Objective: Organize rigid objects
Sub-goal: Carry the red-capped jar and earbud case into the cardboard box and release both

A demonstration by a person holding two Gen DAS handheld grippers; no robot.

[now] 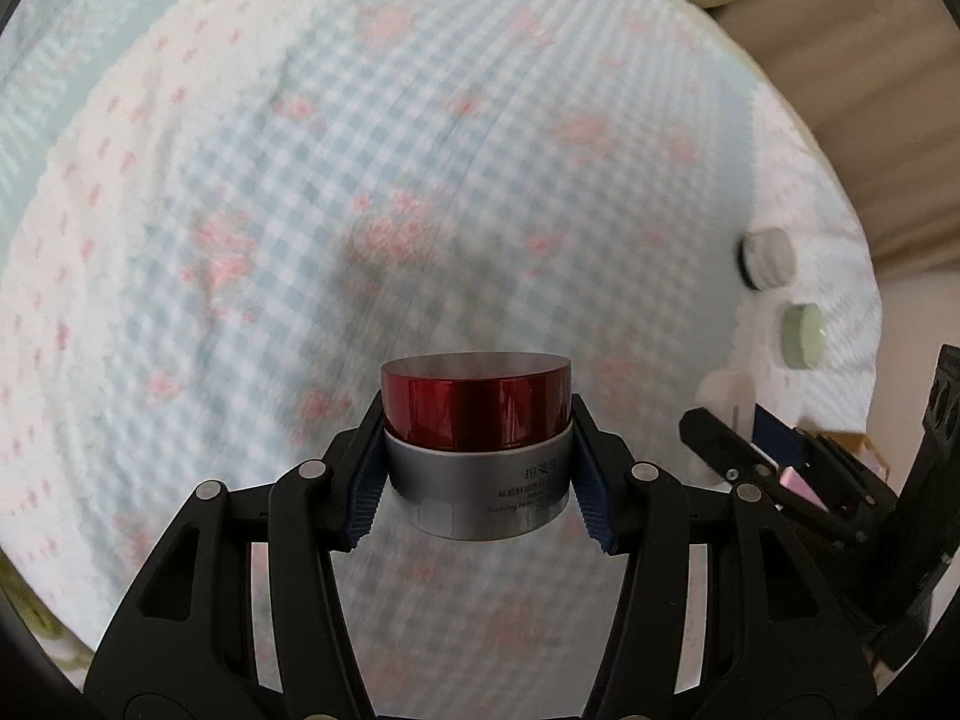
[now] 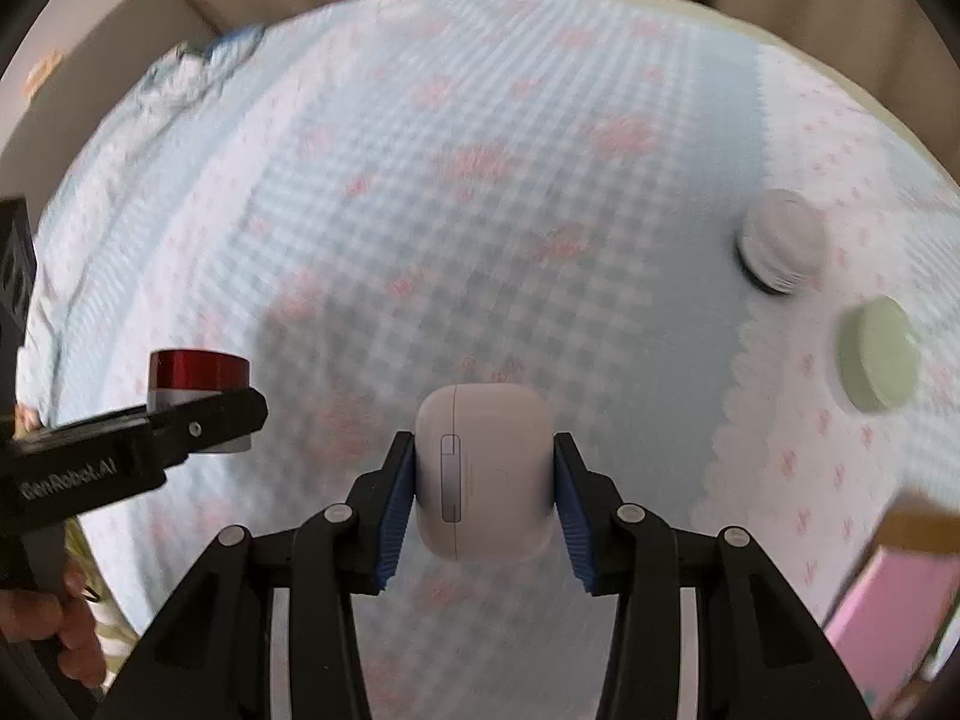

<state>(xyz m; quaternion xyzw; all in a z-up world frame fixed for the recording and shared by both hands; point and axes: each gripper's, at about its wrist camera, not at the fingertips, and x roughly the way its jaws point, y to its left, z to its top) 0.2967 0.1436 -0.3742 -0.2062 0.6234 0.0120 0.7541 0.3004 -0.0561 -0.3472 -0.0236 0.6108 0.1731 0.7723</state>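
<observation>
Gingham bedspread lies below both loads — left gripper clamps the red-lidded jar, right gripper pinches the white earbud case — so keep both grips firm and level toward the pink box at four o'clock.

Black linkage tongs with silver rivets, ribbed blue pads, white "GenRobot.AI" lettering.

The left gripper points steeply down, its blue pads pressed on both sides of a red-lidded cream jar. The right gripper also points steeply down, clamped on a white earbud case. In the right wrist view, the left gripper sits at nine o'clock, a hand gripping its handle.
</observation>
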